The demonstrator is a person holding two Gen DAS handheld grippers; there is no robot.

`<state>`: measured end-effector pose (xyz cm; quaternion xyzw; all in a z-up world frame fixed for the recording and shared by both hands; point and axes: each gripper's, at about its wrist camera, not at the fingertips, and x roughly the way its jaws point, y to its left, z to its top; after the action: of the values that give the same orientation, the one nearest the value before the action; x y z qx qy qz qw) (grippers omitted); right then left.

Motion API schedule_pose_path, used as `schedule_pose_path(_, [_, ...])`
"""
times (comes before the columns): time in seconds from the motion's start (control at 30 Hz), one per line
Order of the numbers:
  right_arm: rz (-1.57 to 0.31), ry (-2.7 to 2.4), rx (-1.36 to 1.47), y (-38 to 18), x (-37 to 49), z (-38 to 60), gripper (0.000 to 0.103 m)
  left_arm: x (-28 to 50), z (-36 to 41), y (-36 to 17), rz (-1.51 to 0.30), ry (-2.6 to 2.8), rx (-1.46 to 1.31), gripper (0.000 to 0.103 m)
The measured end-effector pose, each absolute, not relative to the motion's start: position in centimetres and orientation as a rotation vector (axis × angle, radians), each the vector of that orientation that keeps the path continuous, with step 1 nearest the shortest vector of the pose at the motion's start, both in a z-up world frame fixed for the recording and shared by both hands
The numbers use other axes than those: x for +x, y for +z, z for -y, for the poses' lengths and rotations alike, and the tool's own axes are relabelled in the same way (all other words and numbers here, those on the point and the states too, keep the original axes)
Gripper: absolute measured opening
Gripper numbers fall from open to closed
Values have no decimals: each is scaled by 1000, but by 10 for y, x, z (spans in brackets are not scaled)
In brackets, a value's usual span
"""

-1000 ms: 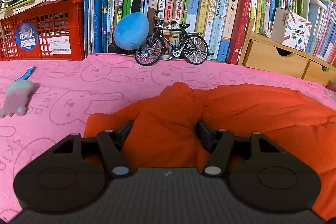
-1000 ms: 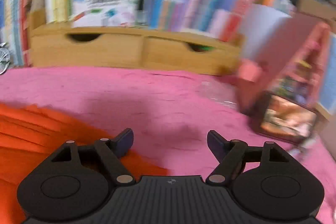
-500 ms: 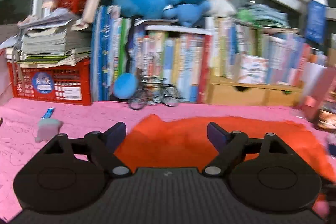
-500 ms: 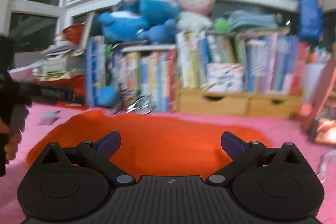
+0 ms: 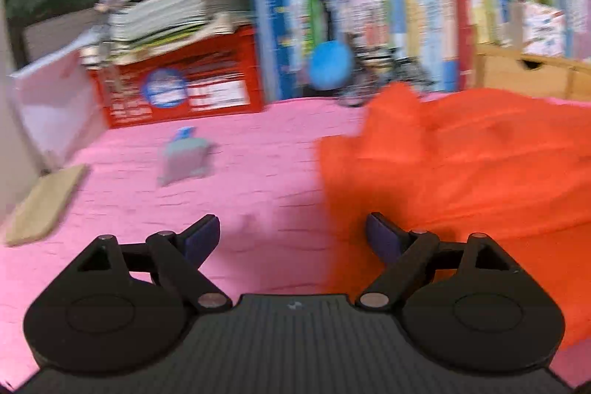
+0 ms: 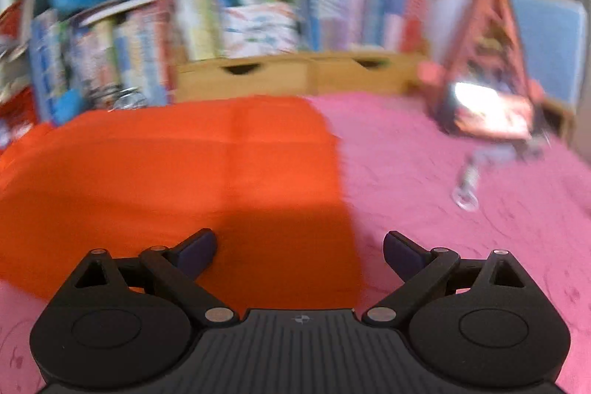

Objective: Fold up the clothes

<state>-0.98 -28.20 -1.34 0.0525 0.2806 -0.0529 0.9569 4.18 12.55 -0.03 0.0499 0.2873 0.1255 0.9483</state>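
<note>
An orange garment [image 5: 461, 172] lies crumpled on the pink blanket [image 5: 240, 172], filling the right half of the left wrist view. My left gripper [image 5: 291, 231] hovers at the garment's left edge with its jaws opening; only blanket and the cloth's edge show beneath them. In the right wrist view the orange garment [image 6: 166, 165] lies smoother at the left and centre. My right gripper [image 6: 299, 240] hangs over its right edge, jaws wide and closing slightly, and grips nothing.
A red crate [image 5: 177, 87] under stacked papers, rows of books and wooden drawers [image 6: 295, 76] line the far side. A small grey toy [image 5: 184, 161] and a tan board [image 5: 44, 202] lie left. A pink toy house [image 6: 491, 113] and a key ring [image 6: 465, 187] sit right.
The left gripper let go of the orange fold it pinched, drew back and swung left. The right gripper opened wide and drew back, so the garment now lies in front of it.
</note>
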Motion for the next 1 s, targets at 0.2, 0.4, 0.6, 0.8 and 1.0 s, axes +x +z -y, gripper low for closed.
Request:
schedule_pose_path(0.2, [-516,-109,136,-8,-32,288,97,9,-125,27,-526,196,61,83])
schedule_pose_path(0.4, [-425,58,73,8,-47,248,97,-21,-69,53,-455,-77,-2,85])
schedule_pose_path(0.6, [-352,165,-29,24,-43,214,97,-1,-13,40,-471,-127,58,85])
schedule_pose_path(0.8, [-387,219,-168,27,-9,181,97,28,1,26,-462,15,167,86])
schedule_pose_path(1.0, [-485,113,-254,5,21,201,100,32,-40,3,-501,158,272,90])
